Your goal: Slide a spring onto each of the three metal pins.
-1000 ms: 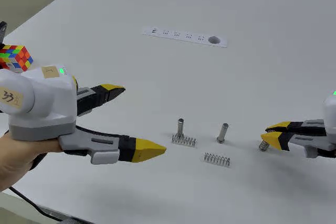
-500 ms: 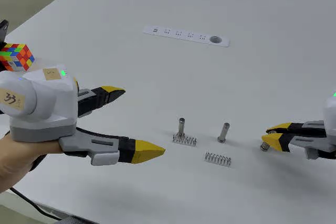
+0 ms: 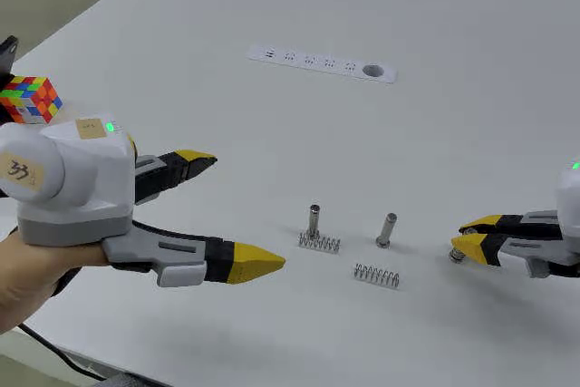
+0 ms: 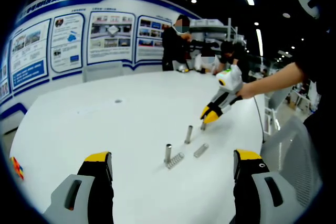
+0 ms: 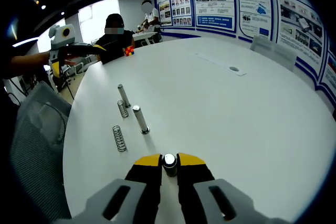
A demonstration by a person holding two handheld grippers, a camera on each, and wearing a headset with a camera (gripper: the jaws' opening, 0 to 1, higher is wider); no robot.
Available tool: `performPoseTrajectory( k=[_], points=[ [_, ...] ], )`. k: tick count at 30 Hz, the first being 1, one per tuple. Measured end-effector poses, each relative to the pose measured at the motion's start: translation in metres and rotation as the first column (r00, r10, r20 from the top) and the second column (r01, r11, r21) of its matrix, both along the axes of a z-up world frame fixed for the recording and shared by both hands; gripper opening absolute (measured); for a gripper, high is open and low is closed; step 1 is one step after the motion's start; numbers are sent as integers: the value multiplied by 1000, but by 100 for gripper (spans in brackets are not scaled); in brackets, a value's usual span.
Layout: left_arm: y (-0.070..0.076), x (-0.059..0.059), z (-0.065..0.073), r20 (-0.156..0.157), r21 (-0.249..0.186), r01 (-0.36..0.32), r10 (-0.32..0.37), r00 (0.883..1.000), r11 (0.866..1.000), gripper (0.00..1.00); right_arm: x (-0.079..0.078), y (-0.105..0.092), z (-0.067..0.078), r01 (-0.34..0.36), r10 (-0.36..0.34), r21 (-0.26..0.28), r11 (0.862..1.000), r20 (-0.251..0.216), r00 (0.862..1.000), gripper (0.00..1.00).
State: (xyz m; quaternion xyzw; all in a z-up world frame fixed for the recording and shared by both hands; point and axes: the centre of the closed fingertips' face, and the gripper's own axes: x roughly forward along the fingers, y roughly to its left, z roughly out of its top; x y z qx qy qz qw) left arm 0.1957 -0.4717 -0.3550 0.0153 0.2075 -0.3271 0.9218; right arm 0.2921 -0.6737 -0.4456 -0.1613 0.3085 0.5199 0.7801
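Gripping the end pin (image 5: 169,159), the right claw (image 5: 169,162) has both yellow tips pressed against the pin's sides. The pin stands upright on the white table (image 3: 435,133). Near it stands the middle pin (image 3: 387,228), bare, with a loose spring (image 3: 375,275) lying flat close by. A second spring (image 3: 319,242) lies against the base of the far pin (image 3: 314,220). The left claw (image 3: 237,210) hangs spread wide, holding nothing, well apart from the pins.
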Motion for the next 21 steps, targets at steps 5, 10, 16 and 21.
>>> performPoseTrajectory(
  k=[5, 10, 16, 21],
  points=[
    [4, 0, 2, 5, 0, -12, 12, 1000, 1000, 98, -1, -1, -2, -12, 12, -13, 1000, 5, 1000, 12],
    [7, -2, 2, 1, 4, -16, 16, 1000, 1000, 98, -1, -2, -2, -19, 19, -19, 1000, 12, 1000, 13],
    [6, -2, 6, 12, 4, -14, 14, 1000, 1000, 97, 1, -2, 3, -15, 15, -14, 1000, 35, 999, 16],
    [8, 2, 12, 28, 5, -19, 19, 999, 1000, 97, 1, -2, 14, -11, 10, 2, 1000, 55, 998, 17]
  ],
)
